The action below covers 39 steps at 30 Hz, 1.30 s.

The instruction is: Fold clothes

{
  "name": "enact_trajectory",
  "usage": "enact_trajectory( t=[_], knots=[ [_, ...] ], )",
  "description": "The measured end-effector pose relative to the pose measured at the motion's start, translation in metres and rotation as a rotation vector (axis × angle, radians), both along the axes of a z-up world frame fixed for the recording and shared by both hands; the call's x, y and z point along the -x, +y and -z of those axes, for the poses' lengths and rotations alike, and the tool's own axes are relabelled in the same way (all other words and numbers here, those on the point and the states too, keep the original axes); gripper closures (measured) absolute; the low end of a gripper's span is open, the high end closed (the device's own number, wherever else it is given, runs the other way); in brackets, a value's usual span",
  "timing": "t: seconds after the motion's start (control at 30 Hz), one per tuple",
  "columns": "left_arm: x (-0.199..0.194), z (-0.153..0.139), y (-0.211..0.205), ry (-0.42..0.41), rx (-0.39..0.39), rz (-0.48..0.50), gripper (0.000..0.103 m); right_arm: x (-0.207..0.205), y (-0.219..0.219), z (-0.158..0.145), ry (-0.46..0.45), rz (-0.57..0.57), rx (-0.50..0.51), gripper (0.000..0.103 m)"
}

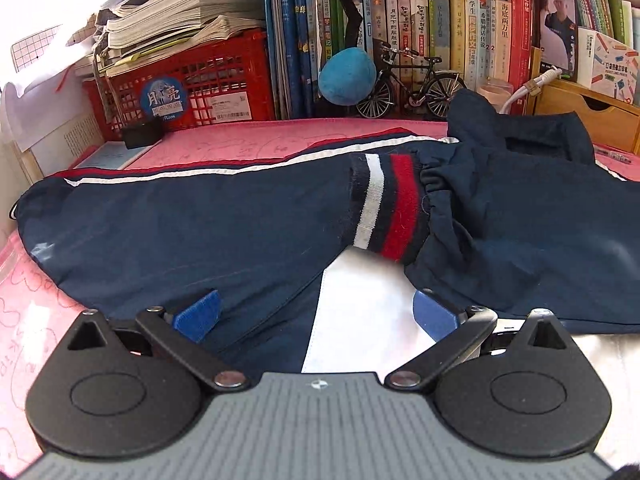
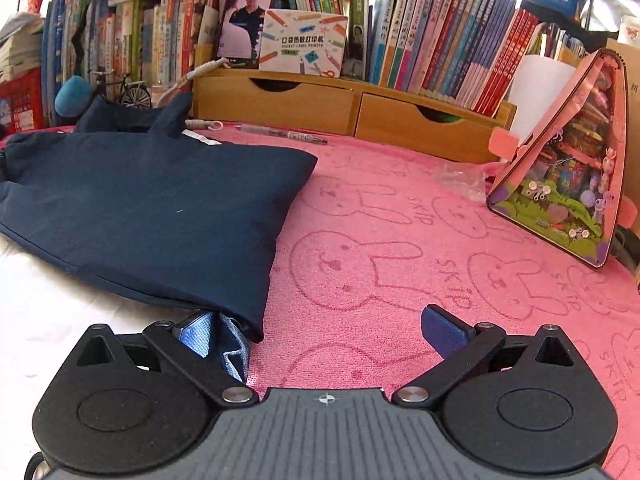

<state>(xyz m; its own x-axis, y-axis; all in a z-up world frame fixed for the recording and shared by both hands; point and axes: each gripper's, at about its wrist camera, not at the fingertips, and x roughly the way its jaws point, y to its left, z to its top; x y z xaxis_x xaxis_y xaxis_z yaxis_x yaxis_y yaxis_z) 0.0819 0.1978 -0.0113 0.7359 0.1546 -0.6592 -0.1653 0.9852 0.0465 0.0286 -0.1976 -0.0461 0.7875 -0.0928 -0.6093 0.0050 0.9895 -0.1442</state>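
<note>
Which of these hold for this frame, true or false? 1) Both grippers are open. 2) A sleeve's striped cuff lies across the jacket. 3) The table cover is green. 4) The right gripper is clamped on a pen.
1) True: the left gripper and the right gripper both have their jaws spread.
2) True: the striped cuff rests on the navy jacket.
3) False: the cover is pink, with rabbit outlines.
4) False: the pen lies far back by the wooden drawers, untouched.
</note>
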Motion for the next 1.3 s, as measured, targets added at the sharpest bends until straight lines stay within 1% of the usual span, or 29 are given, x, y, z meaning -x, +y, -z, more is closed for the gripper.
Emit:
enact_trajectory(
  t=[0.1,0.13,0.17,0.3,0.37,0.47,0.57,0.63,0.7,0.73,0.8,0.93,0.97,1.0,1.03,1.1,1.13,1.17,1.2,1.23,1.3],
  knots=[
    [0.004,-0.012,0.001,-0.059,0.076,0.017,0.000,0.001,0.001,0.000,-0.004,0.006,0.010,0.000],
    [0.003,-0.016,0.000,-0.079,0.094,0.028,0.000,0.000,0.000,0.000,-0.003,0.007,0.008,0.000],
    [0.001,-0.019,-0.002,-0.089,0.093,0.033,0.000,0.000,0.000,0.000,-0.002,0.007,0.004,0.000],
    [-0.017,-0.017,-0.013,-0.083,0.019,0.008,0.000,-0.001,-0.002,0.000,0.000,0.008,-0.003,0.000],
    [-0.030,-0.009,-0.014,-0.058,-0.023,-0.025,0.000,0.000,-0.001,-0.001,-0.003,0.009,0.006,0.000],
    [-0.041,0.005,-0.009,-0.023,-0.057,-0.051,0.000,0.002,0.000,-0.002,-0.022,0.036,0.026,0.000],
    [-0.039,0.013,-0.007,-0.011,-0.102,-0.055,0.000,0.005,-0.006,-0.004,-0.042,0.065,0.002,0.000],
    [-0.035,0.013,-0.009,-0.017,-0.152,-0.044,0.000,0.004,-0.011,-0.004,-0.035,0.077,-0.018,0.000],
    [-0.031,0.012,-0.010,-0.020,-0.182,-0.031,0.000,0.002,-0.010,-0.003,-0.026,0.080,-0.014,0.000],
    [-0.030,0.012,-0.011,-0.022,-0.191,-0.023,0.000,0.002,-0.007,-0.003,-0.028,0.077,0.007,0.000],
    [-0.028,0.016,-0.014,-0.021,-0.187,0.009,0.000,0.004,0.010,-0.003,-0.041,0.042,0.093,0.000],
    [-0.027,0.017,-0.016,-0.036,-0.179,-0.005,0.000,0.004,0.047,-0.002,-0.108,-0.115,0.239,0.000],
    [-0.028,0.017,-0.016,-0.035,-0.175,-0.007,0.000,-0.003,0.054,-0.002,-0.106,-0.131,0.254,0.000],
    [-0.028,0.017,-0.016,-0.035,-0.171,-0.007,0.000,-0.009,0.056,-0.002,-0.096,-0.124,0.259,0.000],
    [-0.028,0.017,-0.015,-0.035,-0.166,-0.004,0.000,-0.018,0.052,-0.002,-0.077,-0.083,0.265,0.000],
    [-0.028,0.017,-0.013,-0.036,-0.154,0.004,0.000,-0.028,0.030,-0.001,-0.067,0.005,0.234,0.000],
    [-0.028,0.017,-0.013,-0.036,-0.149,0.008,0.000,-0.028,0.014,0.000,-0.056,0.014,0.158,0.000],
    [-0.028,0.017,-0.012,-0.036,-0.140,0.016,0.000,-0.029,-0.001,0.003,-0.026,0.027,0.078,0.000],
    [-0.028,0.017,-0.012,-0.035,-0.131,0.025,0.000,-0.028,-0.009,0.003,-0.009,0.041,0.018,0.000],
    [-0.028,0.017,-0.012,-0.035,-0.127,0.029,0.000,-0.027,-0.014,0.003,0.007,0.050,-0.021,0.000],
    [-0.028,0.017,-0.011,-0.034,-0.118,0.028,0.000,-0.022,-0.014,-0.001,0.046,0.022,-0.045,0.000]
  ],
)
